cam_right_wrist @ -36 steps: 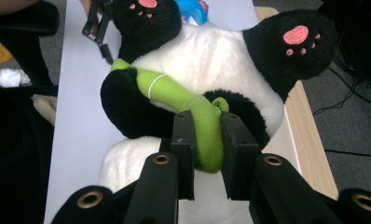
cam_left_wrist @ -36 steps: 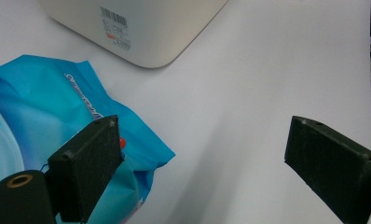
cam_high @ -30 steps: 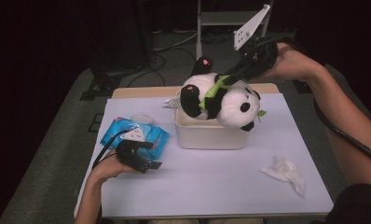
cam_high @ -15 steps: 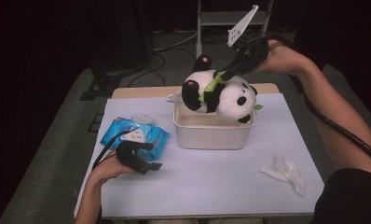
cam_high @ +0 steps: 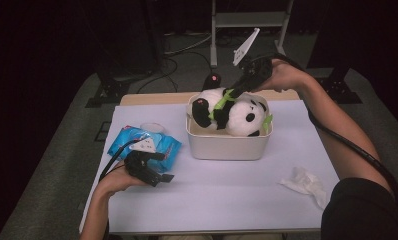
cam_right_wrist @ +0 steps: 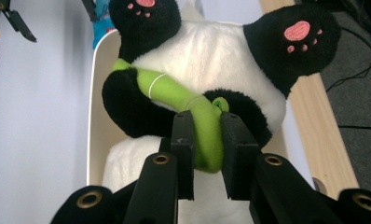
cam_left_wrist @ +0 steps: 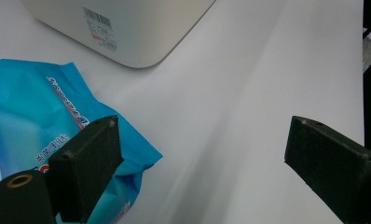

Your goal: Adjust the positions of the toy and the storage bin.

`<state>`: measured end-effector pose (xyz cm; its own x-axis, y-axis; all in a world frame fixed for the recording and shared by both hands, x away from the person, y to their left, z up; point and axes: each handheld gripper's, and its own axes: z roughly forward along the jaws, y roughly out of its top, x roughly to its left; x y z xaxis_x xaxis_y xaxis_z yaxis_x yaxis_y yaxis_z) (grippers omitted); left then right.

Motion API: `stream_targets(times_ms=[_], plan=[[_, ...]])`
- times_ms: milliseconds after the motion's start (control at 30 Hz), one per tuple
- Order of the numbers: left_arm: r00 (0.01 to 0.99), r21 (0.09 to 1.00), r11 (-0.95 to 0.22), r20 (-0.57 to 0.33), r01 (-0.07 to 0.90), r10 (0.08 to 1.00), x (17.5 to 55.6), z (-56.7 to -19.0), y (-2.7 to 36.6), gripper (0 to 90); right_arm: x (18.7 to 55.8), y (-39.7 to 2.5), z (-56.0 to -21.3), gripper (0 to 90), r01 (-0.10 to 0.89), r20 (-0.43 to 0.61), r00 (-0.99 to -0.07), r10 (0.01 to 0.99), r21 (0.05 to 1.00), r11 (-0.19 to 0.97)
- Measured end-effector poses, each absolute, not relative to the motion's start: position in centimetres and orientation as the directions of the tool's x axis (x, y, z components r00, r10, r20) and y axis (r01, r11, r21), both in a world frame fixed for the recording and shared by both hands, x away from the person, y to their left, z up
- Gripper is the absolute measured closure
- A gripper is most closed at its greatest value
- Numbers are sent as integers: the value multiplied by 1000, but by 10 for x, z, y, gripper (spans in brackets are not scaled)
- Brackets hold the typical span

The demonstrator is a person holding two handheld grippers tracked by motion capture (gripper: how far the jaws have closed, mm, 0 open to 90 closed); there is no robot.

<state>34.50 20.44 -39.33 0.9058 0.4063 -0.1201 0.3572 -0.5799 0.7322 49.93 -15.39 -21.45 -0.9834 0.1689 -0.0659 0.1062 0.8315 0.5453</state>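
The panda toy (cam_high: 232,112) lies in the cream tub (cam_high: 229,145) near the far edge of the worktop (cam_high: 227,200); its lower body is hidden by the tub wall, and in the right gripper view its head is cut off behind the fingers. The right gripper (cam_right_wrist: 207,140) has its fingers clamped on the green bamboo stalk (cam_right_wrist: 193,107) (held in the toy's arms). The left gripper (cam_left_wrist: 202,154) rests on the worktop with fingers wide apart, holding nothing. Beside it lies a blue wipes pack (cam_high: 144,145), partly covered by a finger in the left gripper view; its print is too blurred to read. A crumpled tissue (cam_high: 304,182) lies near the right edge. The tub carries a barcode label (cam_left_wrist: 99,28), text illegible
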Motion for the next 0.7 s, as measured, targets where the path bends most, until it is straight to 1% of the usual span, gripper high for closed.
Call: stream_targets(times_ms=[700], plan=[[915,722,-601,-111,343,388,342,-392,198,102,495,-151,-280,755,169,45,-984,172,534,828]])
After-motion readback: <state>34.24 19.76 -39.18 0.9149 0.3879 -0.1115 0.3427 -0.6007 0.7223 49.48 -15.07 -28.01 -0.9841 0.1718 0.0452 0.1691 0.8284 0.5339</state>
